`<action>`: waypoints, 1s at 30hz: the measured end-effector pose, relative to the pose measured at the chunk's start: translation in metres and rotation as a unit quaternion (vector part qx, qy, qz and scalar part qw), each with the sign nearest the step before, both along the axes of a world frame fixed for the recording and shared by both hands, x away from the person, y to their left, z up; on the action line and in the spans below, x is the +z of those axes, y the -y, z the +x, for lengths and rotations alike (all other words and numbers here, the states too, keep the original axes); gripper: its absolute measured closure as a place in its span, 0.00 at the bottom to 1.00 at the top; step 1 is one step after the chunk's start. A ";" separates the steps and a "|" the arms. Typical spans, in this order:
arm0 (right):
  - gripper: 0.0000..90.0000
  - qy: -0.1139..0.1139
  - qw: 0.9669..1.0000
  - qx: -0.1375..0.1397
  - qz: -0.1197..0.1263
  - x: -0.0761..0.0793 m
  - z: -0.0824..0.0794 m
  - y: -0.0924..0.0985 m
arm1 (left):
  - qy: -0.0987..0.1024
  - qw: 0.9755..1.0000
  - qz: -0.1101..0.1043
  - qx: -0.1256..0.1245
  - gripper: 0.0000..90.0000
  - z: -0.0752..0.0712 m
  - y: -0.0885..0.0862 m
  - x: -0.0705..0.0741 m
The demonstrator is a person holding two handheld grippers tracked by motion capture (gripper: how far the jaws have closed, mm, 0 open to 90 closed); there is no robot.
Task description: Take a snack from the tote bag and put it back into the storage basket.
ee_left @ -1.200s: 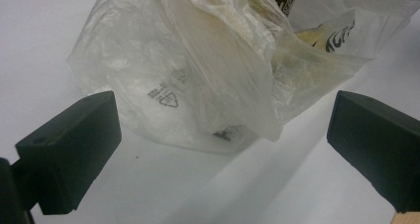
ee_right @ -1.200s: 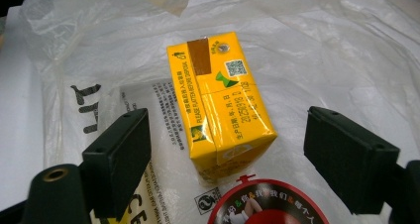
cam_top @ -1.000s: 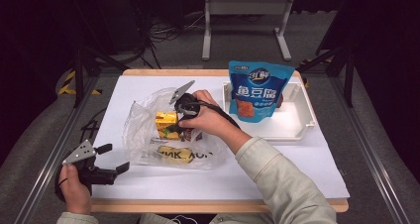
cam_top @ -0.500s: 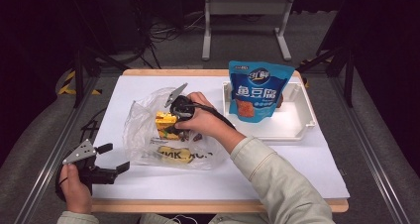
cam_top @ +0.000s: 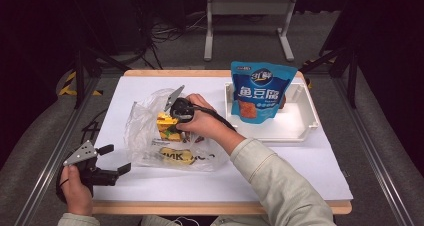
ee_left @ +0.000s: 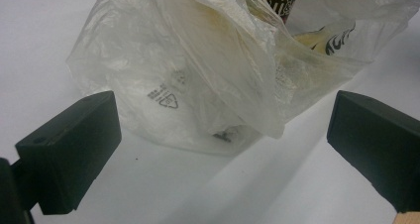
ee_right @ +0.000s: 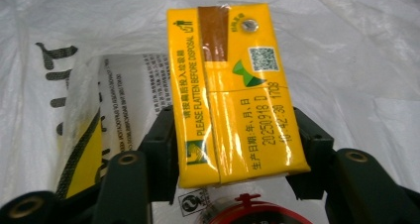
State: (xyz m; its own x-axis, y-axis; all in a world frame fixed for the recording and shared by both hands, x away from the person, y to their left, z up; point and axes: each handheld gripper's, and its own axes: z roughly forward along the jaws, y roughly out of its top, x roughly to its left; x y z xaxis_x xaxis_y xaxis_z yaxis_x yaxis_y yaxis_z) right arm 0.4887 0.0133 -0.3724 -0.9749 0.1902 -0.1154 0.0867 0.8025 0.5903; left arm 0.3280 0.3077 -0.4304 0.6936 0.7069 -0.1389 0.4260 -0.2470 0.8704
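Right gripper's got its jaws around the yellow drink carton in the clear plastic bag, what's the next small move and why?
Probably lift the yellow drink carton straight up out of the clear plastic bag. The right gripper has just been closing, with its jaws flanking the carton's sides, and the white tray with the blue snack pouch sits beside the bag.

Bag mouth: my right gripper (cam_top: 172, 117) sits inside the plastic bag (cam_top: 145, 131), squeezed around the yellow carton (ee_right: 233, 85).
In my way: bag walls close on both sides.
Tray (cam_top: 300, 131): blue pouch (cam_top: 260, 93) blocks its back.
Open table (cam_top: 300, 171): I have room near the front right.
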 end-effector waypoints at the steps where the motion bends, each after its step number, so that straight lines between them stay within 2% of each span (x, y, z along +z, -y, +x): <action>1: 0.57 -0.003 1.000 0.000 0.001 0.001 -0.001 0.000 | 0.000 1.000 0.000 0.000 0.01 0.000 0.000 0.000; 8: 0.58 0.010 1.000 -0.003 0.019 0.005 -0.007 0.000 | -0.001 1.000 -0.002 0.000 0.01 0.000 0.000 0.000; 13: 0.58 0.019 1.000 0.005 0.024 0.011 -0.012 0.001 | -0.001 1.000 -0.001 0.001 0.01 0.000 0.000 0.000; 23: 0.58 0.020 0.998 0.010 0.053 0.030 -0.021 0.008 | 0.000 1.000 -0.002 0.000 0.01 0.002 0.001 0.000; 30: 0.58 0.017 0.997 0.016 0.074 0.050 -0.030 0.016 | 0.000 1.000 -0.001 0.000 0.01 0.002 0.001 0.000</action>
State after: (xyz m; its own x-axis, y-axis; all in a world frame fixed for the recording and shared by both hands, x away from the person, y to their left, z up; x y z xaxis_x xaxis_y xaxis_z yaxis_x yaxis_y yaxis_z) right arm 0.4587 -0.0030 -0.3221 -0.9769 0.1759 -0.1217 0.0397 0.7081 0.7050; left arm 0.3305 0.3063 -0.4303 0.6938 0.7064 -0.1405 0.4266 -0.2459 0.8703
